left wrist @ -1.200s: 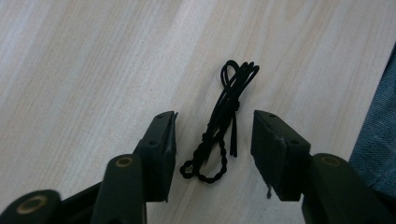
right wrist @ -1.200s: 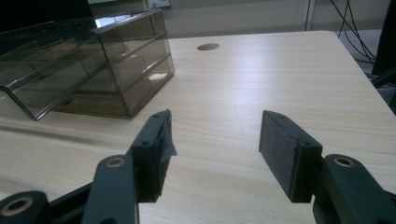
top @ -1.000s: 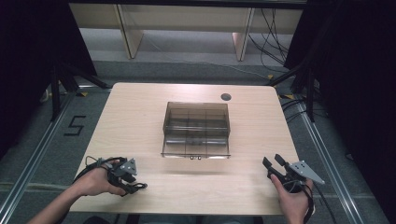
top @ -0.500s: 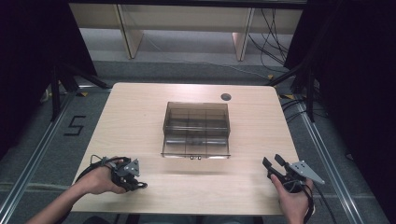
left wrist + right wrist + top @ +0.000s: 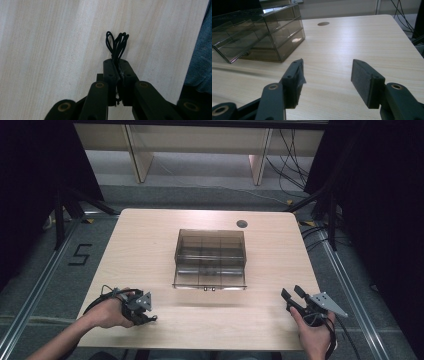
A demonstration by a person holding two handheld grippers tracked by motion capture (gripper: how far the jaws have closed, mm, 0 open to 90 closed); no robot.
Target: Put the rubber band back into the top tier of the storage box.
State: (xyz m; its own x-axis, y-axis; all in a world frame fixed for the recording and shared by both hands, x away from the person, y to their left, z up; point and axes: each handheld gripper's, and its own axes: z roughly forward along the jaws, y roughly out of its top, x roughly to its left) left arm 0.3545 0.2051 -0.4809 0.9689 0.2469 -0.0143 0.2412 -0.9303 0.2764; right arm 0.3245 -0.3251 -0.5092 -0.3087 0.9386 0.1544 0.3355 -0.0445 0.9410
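My left gripper (image 5: 149,318) lies low over the table's front left, held by a hand. In the left gripper view its jaws (image 5: 116,62) have just been closing and now pinch a small bundle of thin black cord loops (image 5: 117,43), which stick out past the tips over the pale wood. At the front right my right gripper (image 5: 292,293) is open, its two pads (image 5: 361,82) wide apart with only bare tabletop between them (image 5: 327,72). It points toward the smoky clear plastic drawer box (image 5: 210,257) at the table's middle, seen at the upper left (image 5: 262,32) in the right gripper view.
The wooden table (image 5: 150,250) has a round cable hole (image 5: 242,224) near its far edge. The box's lower drawer (image 5: 210,281) stands pulled out toward me. Dark curtains flank both sides. Cables lie on the floor at the far right.
The left hand and its gripper have shifted slightly to the right along the front edge. The right hand has kept still.
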